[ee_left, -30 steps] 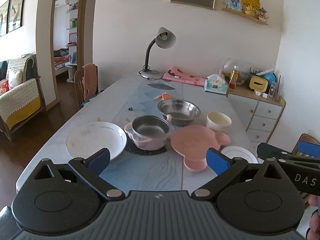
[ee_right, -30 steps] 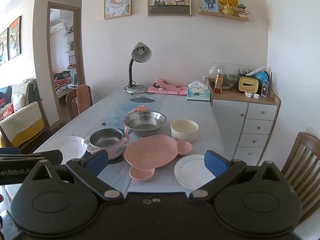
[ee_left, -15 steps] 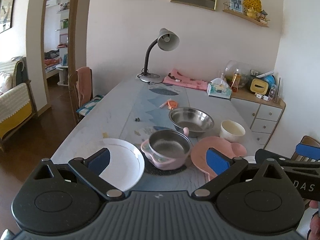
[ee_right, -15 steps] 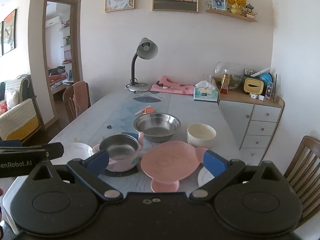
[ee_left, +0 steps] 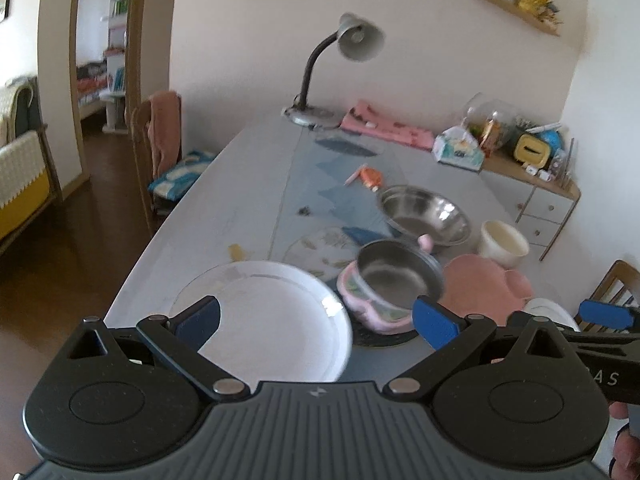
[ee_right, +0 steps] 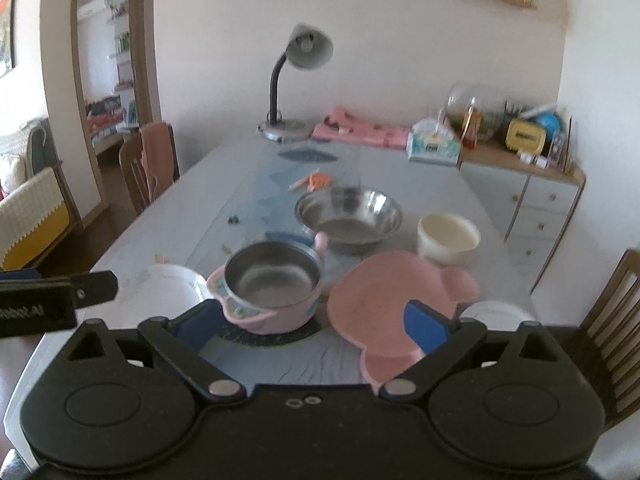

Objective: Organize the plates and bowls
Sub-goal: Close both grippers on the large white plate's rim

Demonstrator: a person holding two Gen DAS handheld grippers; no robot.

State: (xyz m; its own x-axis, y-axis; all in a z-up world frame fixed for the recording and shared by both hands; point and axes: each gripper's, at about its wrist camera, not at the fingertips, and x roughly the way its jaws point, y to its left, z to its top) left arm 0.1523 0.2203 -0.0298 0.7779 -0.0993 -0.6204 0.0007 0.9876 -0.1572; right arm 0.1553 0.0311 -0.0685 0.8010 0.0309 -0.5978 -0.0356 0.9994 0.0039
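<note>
A large white plate (ee_left: pixel 272 316) lies at the table's near left, right under my open, empty left gripper (ee_left: pixel 316 320). A pink pot with a steel insert (ee_left: pixel 392 284) (ee_right: pixel 272 284) sits on a dark mat. A pink bear-shaped plate (ee_right: pixel 384 296) lies to its right. Behind them stand a steel bowl (ee_right: pixel 350 214) and a cream bowl (ee_right: pixel 448 238). A small white plate (ee_right: pixel 496 314) lies at the near right. My right gripper (ee_right: pixel 316 326) is open and empty, above the pot and the pink plate.
A desk lamp (ee_right: pixel 296 80), pink cloth (ee_right: pixel 360 132) and tissue box (ee_right: pixel 432 146) stand at the table's far end. An orange item (ee_right: pixel 316 180) lies mid-table. Chairs stand at the left (ee_right: pixel 148 164) and right (ee_right: pixel 612 320). A sideboard (ee_right: pixel 532 200) is at the right.
Both grippers have moved forward and down toward the table. The left one has swung left over the large white plate. Both stay open.
</note>
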